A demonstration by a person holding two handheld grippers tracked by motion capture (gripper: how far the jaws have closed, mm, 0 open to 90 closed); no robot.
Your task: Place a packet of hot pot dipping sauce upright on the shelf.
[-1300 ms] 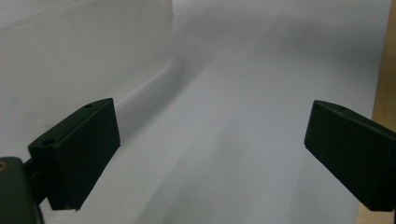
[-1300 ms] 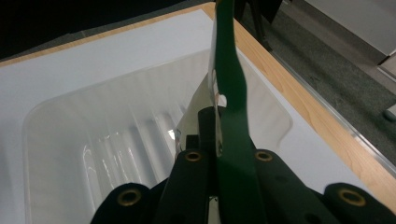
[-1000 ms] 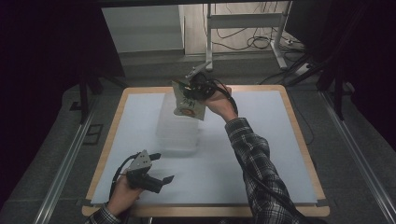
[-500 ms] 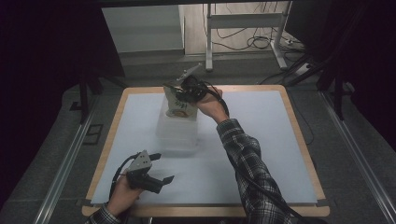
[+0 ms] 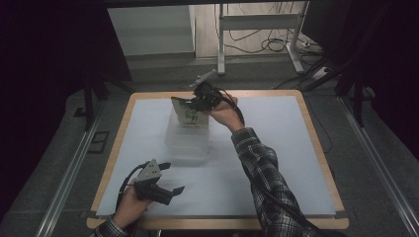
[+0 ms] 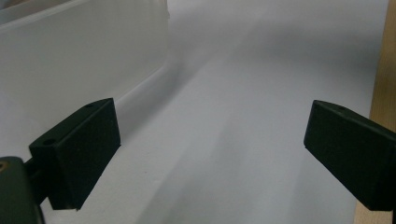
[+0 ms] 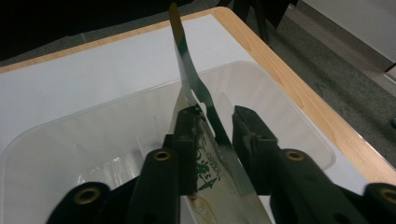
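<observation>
The table (image 5: 306, 148) fills the middle of the high view. At its upper centre stands a clear bin (image 5: 188, 143). A packet (image 5: 190, 114) hangs over the bin's far end, between the right gripper's (image 5: 195, 103) jaws, which have just been opening; one pad touches it, the other stands off. At lower left, the left gripper (image 5: 173, 190) gapes wide, holding nothing.

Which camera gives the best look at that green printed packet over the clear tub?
The right gripper view: the packet stands edge-on between the right gripper jaws, which have just been opening, above the clear tub. The high view shows its printed face, small. The left gripper view shows the tub's wall.
</observation>
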